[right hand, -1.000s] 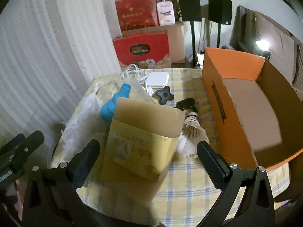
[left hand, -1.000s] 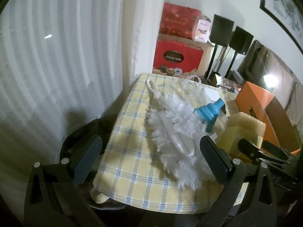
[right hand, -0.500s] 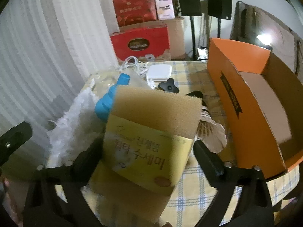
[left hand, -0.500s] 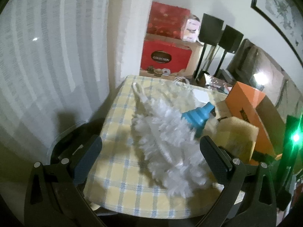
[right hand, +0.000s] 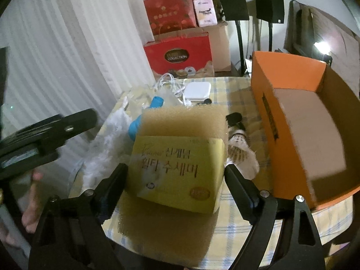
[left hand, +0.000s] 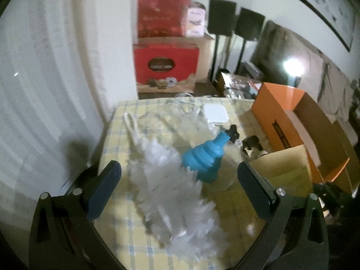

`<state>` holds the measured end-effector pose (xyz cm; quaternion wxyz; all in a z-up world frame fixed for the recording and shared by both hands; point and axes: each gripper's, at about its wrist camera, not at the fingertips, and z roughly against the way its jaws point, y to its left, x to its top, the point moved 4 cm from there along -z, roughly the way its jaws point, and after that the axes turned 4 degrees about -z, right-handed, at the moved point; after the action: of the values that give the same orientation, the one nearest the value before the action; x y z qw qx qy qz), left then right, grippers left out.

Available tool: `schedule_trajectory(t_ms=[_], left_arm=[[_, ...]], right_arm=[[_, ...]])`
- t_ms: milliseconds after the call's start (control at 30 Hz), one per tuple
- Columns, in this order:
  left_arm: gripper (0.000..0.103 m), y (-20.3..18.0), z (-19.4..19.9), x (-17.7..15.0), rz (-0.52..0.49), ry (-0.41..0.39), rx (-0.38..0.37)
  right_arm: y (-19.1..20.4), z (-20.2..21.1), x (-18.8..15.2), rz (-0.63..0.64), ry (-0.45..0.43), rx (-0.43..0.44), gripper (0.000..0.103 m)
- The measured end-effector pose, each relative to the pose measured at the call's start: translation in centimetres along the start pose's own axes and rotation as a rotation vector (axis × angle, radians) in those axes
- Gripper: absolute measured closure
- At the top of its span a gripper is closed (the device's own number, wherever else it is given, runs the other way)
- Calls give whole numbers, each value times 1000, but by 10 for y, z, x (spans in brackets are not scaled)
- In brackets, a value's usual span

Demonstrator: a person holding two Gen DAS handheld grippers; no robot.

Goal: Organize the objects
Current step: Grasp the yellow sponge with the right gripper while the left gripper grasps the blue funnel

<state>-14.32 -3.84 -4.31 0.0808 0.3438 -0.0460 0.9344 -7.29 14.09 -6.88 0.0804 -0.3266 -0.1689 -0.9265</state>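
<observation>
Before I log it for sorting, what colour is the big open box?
Orange outside, plain brown cardboard inside; the box shows best in the right wrist view.

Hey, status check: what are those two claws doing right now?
Right gripper shut on sponge pack. Left gripper open over white duster. Orange box open; shuttlecock lies between.

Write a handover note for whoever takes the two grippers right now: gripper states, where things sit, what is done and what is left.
Right gripper: shut on the sponge pack, both fingers against its sides, beside the orange box.
Left gripper: open, holding nothing, above the white duster.
On the checked tablecloth: the duster, blue funnel, white square case with its cable, black knob, shuttlecock.
Done: sponge pack gripped. The visible part of the box interior holds nothing.
Left: probably put the pack in the box, then the remaining items.
</observation>
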Motion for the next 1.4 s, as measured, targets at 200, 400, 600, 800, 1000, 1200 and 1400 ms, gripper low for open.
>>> schedule_trajectory(t_ms=[200, 400, 600, 800, 1000, 1200, 1400], left_arm=[[0, -17, -26, 16, -72, 46, -40], [7, -31, -52, 18, -164, 104, -86], [12, -39, -62, 20, -192, 102, -122], [43, -50, -77, 13, -267, 149, -111], [62, -51, -79, 8, -284, 150, -99], [72, -46, -71, 13, -254, 132, -127], [73, -46, -54, 21, -233, 88, -147]], right_arm=[[-17, 25, 10, -41, 12, 62, 16], [-34, 51, 18, -82, 14, 119, 16], [-49, 74, 31, -131, -6, 156, 16], [-66, 92, 39, -149, -39, 131, 16], [-79, 94, 39, -170, -36, 120, 16], [-88, 94, 43, -168, -39, 111, 16], [-102, 102, 49, -159, -37, 104, 16]])
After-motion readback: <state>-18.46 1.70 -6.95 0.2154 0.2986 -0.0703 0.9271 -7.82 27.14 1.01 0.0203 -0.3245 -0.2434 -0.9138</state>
